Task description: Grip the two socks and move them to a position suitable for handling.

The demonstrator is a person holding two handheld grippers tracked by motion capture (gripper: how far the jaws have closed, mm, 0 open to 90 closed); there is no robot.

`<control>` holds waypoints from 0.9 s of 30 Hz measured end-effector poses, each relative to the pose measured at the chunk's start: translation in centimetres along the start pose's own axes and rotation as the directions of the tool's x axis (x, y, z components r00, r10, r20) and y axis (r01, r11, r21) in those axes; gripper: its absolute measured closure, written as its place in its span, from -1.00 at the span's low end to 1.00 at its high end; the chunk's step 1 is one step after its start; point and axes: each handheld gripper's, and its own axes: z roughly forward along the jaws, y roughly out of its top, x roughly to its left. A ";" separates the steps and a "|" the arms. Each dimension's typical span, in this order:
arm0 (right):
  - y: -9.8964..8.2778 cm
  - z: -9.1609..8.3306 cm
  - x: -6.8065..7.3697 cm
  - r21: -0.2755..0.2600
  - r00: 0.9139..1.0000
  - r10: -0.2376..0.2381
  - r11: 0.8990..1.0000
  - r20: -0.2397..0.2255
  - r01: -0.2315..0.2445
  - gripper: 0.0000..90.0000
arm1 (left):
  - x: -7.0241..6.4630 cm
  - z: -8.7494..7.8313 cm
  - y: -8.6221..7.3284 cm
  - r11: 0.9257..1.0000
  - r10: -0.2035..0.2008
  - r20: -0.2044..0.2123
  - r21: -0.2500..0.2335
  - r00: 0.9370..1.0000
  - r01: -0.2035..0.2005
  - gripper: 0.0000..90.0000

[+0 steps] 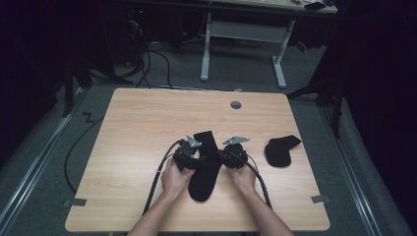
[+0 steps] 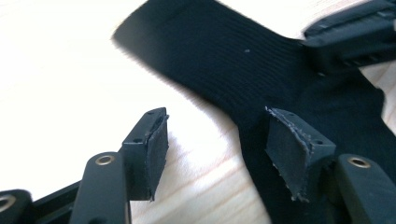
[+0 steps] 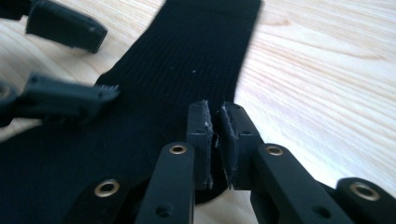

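Observation:
A long black sock lies flat on the wooden table, cuff pointing away from the person. My left gripper is at the sock's left edge near the heel bend. It is open, with one pad over bare wood and the other over the sock. My right gripper is at the sock's right edge. Its pads stand almost together with a thin gap, over the edge of the sock. The left gripper sits open across from it.
A second black sock, folded short, lies on the table to the right. A grey round grommet sits near the far edge. Cables trail from both grippers toward the near edge. A white desk frame stands beyond the table.

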 end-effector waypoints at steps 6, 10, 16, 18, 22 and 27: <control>0.0 -0.8 0.2 -0.040 1.000 0.001 0.999 -0.006 -0.001 0.58 | -0.5 -1.5 -1.0 1.000 -0.002 0.003 -0.017 1.000 0.002 -0.15; 0.7 -0.5 1.3 -0.048 0.999 -0.033 0.998 -0.043 0.031 0.45 | -0.7 -2.9 -2.6 1.000 -0.007 0.005 -0.020 1.000 0.007 -0.15; 2.0 1.9 2.9 -0.010 0.997 -0.056 0.998 -0.048 0.056 0.35 | -0.8 -3.4 -3.9 1.000 0.004 -0.014 -0.019 1.000 -0.004 -0.18; 2.2 2.6 3.1 -0.007 0.998 -0.056 0.998 -0.008 0.056 0.34 | -0.7 -3.1 -3.9 0.999 0.014 -0.032 -0.044 0.999 -0.016 -0.19; 2.7 3.3 2.6 -0.021 0.999 -0.030 0.999 0.040 0.031 0.34 | 0.2 -2.4 -3.6 0.997 -0.035 -0.031 -0.072 0.999 0.032 -0.24; 2.9 3.0 2.5 -0.016 0.999 -0.022 1.000 0.033 0.022 0.23 | 0.8 -2.7 -3.8 0.995 -0.062 0.003 -0.079 0.998 0.062 -0.23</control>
